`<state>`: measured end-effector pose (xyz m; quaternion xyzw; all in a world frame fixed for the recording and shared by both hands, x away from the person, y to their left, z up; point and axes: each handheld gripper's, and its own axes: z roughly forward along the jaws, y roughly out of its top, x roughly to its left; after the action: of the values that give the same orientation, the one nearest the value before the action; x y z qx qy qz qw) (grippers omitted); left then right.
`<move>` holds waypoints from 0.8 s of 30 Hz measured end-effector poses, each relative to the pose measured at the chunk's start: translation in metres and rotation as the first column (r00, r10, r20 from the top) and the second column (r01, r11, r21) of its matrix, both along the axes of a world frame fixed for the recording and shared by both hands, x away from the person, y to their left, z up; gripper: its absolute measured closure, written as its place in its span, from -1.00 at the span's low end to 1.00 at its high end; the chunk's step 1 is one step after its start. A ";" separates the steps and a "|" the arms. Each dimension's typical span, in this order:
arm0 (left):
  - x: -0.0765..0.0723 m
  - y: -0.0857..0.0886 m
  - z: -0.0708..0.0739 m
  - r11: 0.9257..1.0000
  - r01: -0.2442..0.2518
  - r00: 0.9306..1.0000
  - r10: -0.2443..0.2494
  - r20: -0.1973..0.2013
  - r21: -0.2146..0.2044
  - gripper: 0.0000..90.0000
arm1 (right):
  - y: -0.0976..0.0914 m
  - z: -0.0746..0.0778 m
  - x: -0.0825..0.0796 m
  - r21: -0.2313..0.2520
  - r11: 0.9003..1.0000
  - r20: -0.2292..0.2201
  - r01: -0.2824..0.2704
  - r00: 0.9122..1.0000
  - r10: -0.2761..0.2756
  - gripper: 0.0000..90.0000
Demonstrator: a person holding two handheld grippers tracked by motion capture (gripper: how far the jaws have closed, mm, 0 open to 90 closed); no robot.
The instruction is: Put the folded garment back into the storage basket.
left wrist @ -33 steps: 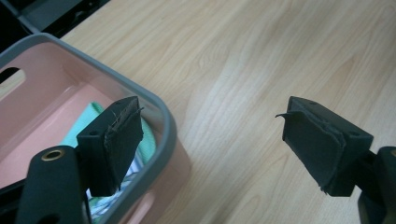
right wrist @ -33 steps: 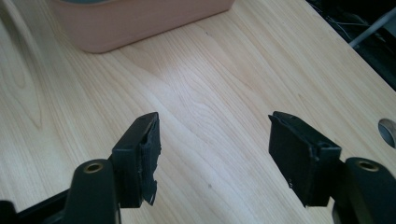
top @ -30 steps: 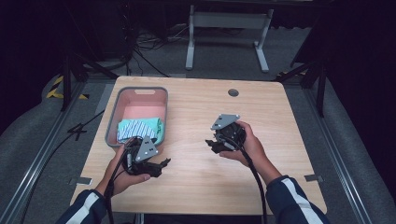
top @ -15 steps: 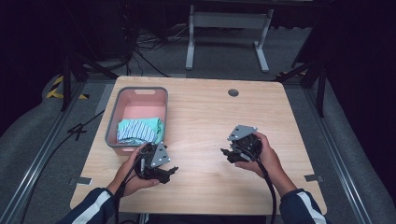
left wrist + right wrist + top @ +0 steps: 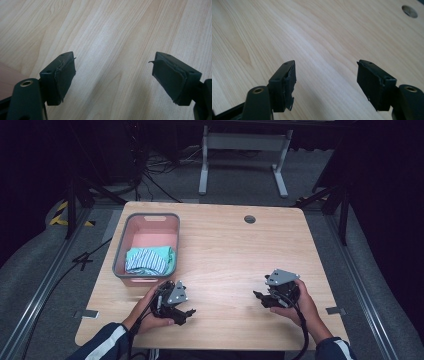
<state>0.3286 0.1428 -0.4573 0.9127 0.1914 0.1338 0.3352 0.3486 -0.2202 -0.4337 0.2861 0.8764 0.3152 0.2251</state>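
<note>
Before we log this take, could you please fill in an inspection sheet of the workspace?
Surface: wooden table, bare apart from a cable hole.
Job's things: pink bin at the table's left, striped cloth lying inside it.
Clutter: nothing seen.
Grippers: left gripper and right gripper both open, nothing between the jaws, near the table's front edge.
Cables: one trails from each gripper; more lie on the floor behind.
Surroundings: dark room, grey floor, metal stand behind the table.
</note>
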 end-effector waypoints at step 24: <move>0.007 0.011 -0.025 0.996 -0.044 0.994 0.036 -0.103 -0.080 -0.66 | -0.078 -0.047 -0.029 0.132 0.978 -0.097 0.159 0.984 -0.147 -0.46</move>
<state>0.3355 0.1538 -0.4828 0.8997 0.2318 0.0861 0.3598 0.3199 -0.2979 -0.4808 0.3812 0.8365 0.3447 0.1901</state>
